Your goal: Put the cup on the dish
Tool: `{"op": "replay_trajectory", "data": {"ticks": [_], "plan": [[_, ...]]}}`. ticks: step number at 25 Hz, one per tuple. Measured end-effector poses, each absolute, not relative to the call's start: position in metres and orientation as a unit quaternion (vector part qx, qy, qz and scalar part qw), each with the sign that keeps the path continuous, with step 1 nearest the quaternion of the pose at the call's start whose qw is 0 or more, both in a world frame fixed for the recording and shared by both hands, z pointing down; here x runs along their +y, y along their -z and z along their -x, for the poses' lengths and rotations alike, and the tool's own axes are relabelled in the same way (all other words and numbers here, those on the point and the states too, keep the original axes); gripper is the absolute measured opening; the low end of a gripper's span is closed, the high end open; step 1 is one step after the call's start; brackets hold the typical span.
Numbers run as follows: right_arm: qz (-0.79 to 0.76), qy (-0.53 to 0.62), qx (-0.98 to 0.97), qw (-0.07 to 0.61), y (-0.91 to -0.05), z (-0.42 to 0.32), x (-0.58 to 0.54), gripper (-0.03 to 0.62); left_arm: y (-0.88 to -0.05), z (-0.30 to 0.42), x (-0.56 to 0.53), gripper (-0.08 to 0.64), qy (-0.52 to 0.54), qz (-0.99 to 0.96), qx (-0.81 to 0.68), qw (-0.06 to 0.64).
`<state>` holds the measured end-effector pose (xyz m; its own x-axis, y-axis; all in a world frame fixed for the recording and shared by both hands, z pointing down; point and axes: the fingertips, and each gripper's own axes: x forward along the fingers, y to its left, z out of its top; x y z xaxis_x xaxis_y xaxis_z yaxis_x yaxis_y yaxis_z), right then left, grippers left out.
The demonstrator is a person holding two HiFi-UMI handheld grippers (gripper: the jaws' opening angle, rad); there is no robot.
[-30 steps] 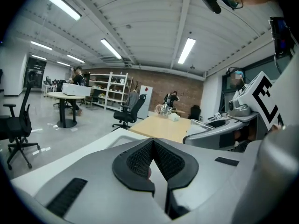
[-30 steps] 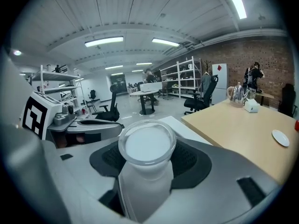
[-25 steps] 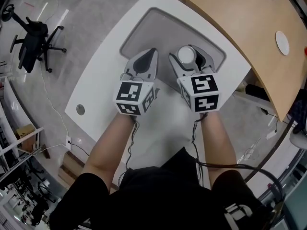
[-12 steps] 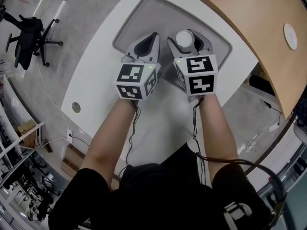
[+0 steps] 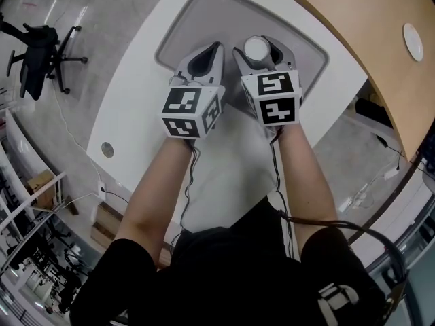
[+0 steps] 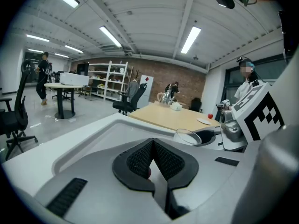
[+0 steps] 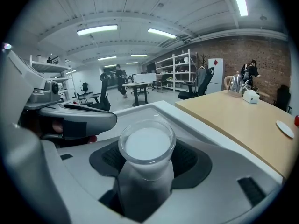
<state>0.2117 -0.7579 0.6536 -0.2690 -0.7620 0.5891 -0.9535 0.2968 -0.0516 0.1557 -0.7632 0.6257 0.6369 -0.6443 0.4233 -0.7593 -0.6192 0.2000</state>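
The cup [image 7: 145,146] sits upright between the jaws of the right gripper [image 5: 261,54], which are closed on its lower body, leaving the rim and pale inside showing above them. In the head view it is over the middle of the grey sunken panel [image 5: 197,19] in the white table [image 5: 136,114], nearer that panel's right edge than its left. I cannot tell whether its base rests on the panel or is lifted clear.

Over the last second very little has changed. The cup keeps the same seat in the jaws and much the same place over the panel. Most of the shift in the picture looks like the head turning, not the hands travelling. The grip seems settled, but the carry has hardly begun.

The left gripper [image 6: 153,148] hangs just beside the right one, toward the panel's left side. Its jaws are pressed together with nothing between them.

The dish [image 5: 412,41] lies on the wooden table [image 5: 353,26] beyond the white table's far right edge, well apart from the cup. Nothing shows on it. Reaching it will likely call for a long move of the right gripper forward and to the right across that edge, keeping the cup level.
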Motion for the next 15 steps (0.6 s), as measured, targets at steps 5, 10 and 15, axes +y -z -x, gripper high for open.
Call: {"op": "replay_trajectory", "data": {"ticks": [5,10,15], "plan": [[-0.549,-0.211,-0.773,0.237,-0.656,-0.214,-0.757,0.250,-0.616,-0.157,-0.757,0.006,-0.156,-0.887,-0.396,0.179],[-0.554,-0.207,-0.777,0.216,-0.640,-0.215,-0.750,0.252,-0.599,-0.155,-0.745,0.006,-0.156,-0.888,-0.397,0.170],[-0.567,-0.177,-0.784,0.179,-0.588,-0.216,-0.738,0.252,-0.568,-0.147,-0.729,0.006,-0.146,-0.889,-0.405,0.156]]}}
